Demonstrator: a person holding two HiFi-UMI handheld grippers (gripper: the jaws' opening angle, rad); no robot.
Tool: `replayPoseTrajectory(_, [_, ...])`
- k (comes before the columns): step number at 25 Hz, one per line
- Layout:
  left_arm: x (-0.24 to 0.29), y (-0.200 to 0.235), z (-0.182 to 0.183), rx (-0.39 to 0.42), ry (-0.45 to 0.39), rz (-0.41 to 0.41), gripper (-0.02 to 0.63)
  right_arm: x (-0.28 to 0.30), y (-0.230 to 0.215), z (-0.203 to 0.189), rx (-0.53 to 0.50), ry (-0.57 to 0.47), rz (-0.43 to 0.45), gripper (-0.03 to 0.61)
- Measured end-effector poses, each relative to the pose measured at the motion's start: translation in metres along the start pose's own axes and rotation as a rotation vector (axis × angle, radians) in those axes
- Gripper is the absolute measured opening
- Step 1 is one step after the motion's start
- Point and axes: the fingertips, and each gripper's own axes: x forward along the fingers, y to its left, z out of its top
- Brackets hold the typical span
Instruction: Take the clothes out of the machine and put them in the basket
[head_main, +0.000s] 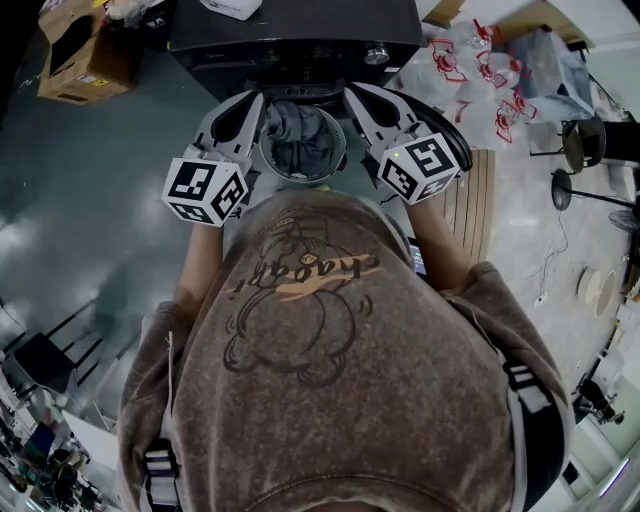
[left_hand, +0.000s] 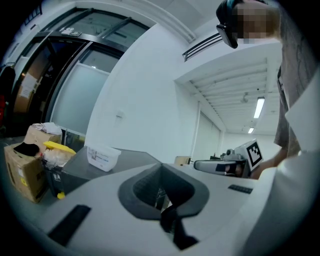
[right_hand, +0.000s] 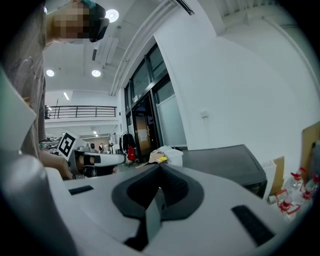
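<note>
**Clothes seen low between two closed grippers**

The clothes (head_main: 297, 135), a bunched grey heap with no clear long axis, were seen in the head view inside a round white-rimmed container (head_main: 337, 150) just in front of the black machine (head_main: 290, 35). Whether that container was the basket or the machine's own opening could not be told.

At the left, the left gripper (head_main: 254, 100) was held with its tip just beside the container's left rim. In the left gripper view its jaws (left_hand: 161, 175) were shown pressed together with nothing caught between them, and they were aimed level across the machine's top, not down at the heap.

In the middle, the clothes were thus placed below and between the two tips, slightly inward of each.

At the right, the right gripper (head_main: 350, 93) was held as a mirror of the first, its tip just beside the right rim. In the right gripper view its jaws (right_hand: 159, 175) were likewise shown shut and empty.

Neither gripper was judged clearly nearer; the heap was flanked evenly. For a grasp, it was judged that either gripper would have to be opened, tilted downward and brought inward over the rim.
</note>
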Motion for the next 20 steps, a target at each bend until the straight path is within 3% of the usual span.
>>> replayPoseTrajectory(20, [-0.0049, 0.0068, -0.0062, -0.029, 0.009, 0.014, 0.008, 0.0067, 0.0001, -0.0037, 0.004, 0.005, 0.0, -0.003])
